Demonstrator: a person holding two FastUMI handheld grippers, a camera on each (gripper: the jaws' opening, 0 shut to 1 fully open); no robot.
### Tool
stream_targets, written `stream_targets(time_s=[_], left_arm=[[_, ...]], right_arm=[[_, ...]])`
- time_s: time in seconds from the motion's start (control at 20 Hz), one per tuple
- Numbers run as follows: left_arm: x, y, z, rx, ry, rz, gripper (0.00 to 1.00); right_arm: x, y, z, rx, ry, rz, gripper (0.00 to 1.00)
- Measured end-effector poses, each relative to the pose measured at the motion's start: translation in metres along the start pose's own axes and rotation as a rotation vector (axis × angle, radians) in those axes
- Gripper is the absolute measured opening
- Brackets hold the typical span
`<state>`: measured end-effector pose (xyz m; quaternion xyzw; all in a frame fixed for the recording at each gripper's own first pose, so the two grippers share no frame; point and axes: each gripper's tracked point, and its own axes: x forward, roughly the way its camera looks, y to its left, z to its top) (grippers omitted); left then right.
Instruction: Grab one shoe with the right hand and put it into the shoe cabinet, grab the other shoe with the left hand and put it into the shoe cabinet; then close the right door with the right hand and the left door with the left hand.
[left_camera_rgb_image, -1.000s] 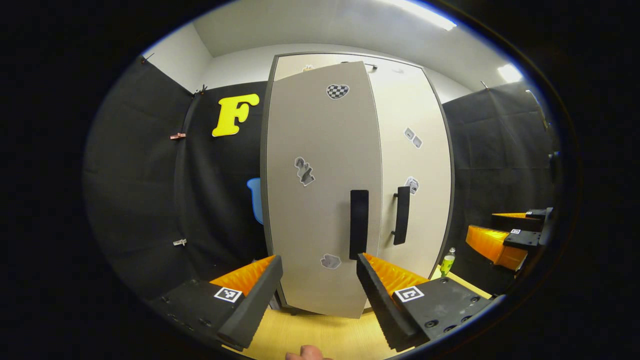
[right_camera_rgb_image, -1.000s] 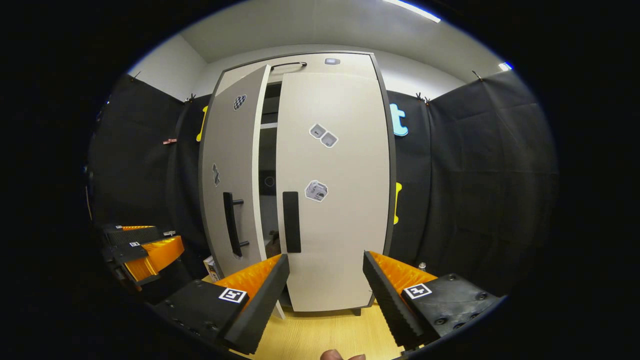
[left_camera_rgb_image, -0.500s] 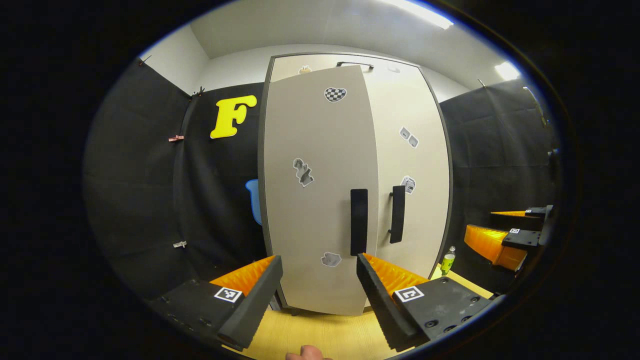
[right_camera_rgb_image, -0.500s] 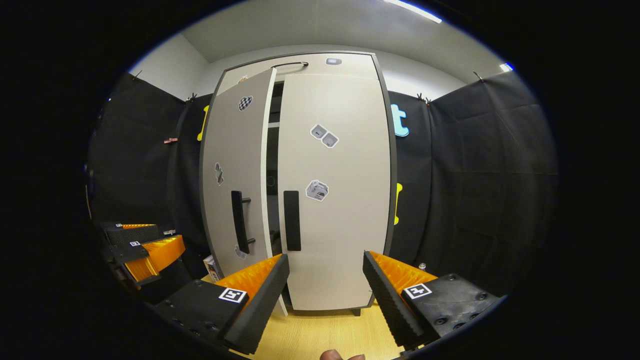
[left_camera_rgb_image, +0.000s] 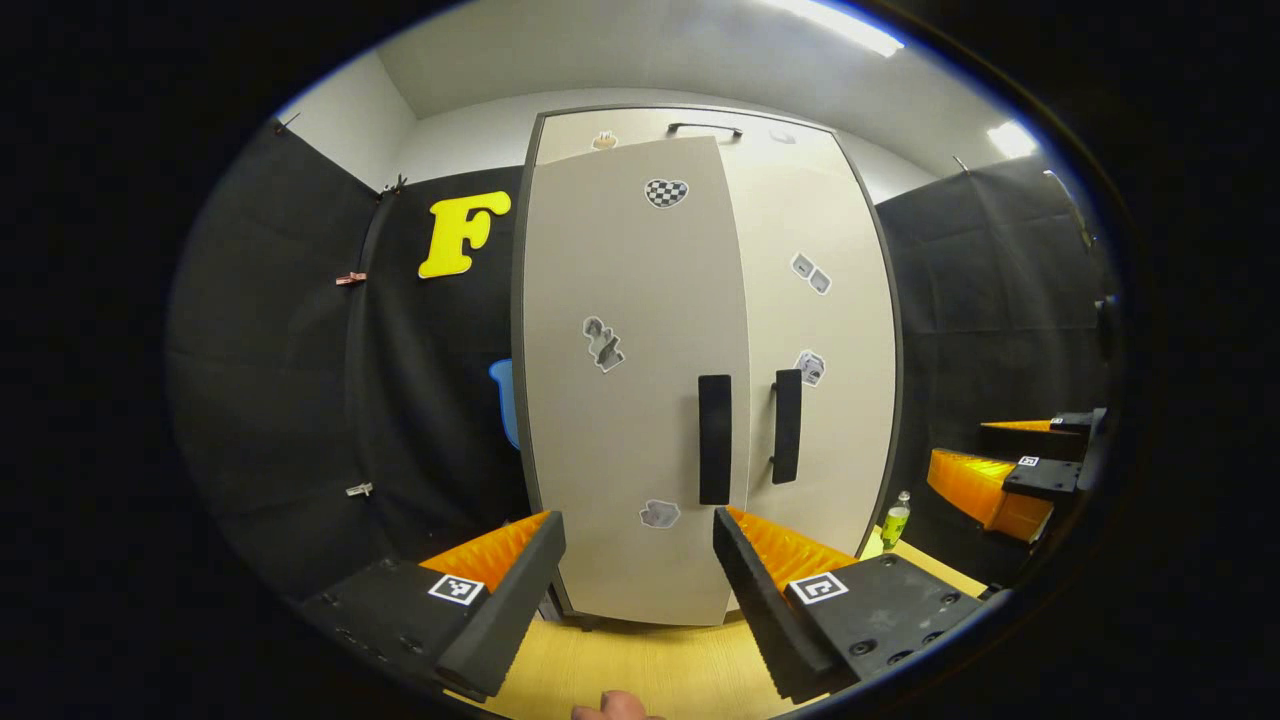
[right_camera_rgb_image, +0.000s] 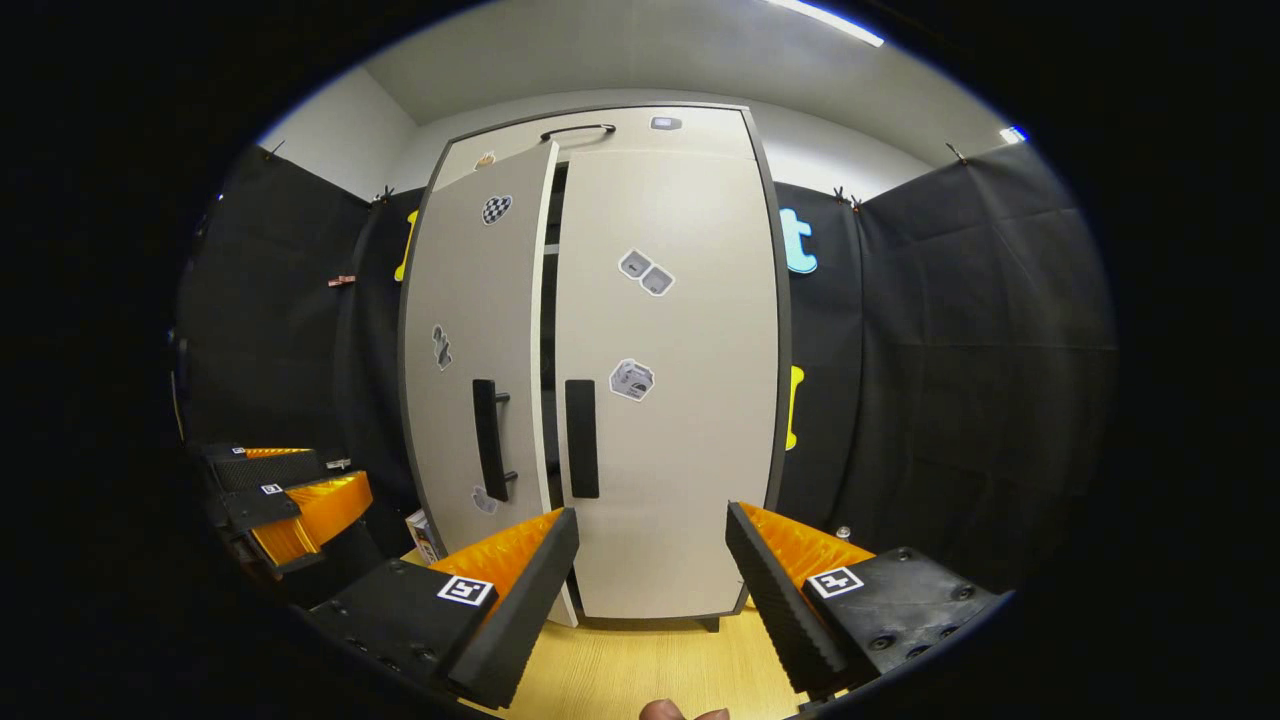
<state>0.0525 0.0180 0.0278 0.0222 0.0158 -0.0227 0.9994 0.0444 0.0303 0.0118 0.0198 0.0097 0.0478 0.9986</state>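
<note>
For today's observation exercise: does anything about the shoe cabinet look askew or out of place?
Yes. The left door stands slightly ajar, leaving a dark gap beside the shut right door. Nothing looks damaged or spilled.

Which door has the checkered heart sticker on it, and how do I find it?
Look at the tall pale cabinet against the black cloth. It has two doors; take the left door, the one ajar. Its heart sticker sits near the top, checkered black and white, unlike the other grey stickers.
</note>
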Motion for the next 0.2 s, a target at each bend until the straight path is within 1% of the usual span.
stream_targets(time_s=[0.2], left_arm=[[0.0032,-0.0005,-0.0015,-0.008,0.007,0.018,0.95]], right_arm=[[0.0017,-0.0023,0.0023,-0.001,-0.007,0.013,0.98]])
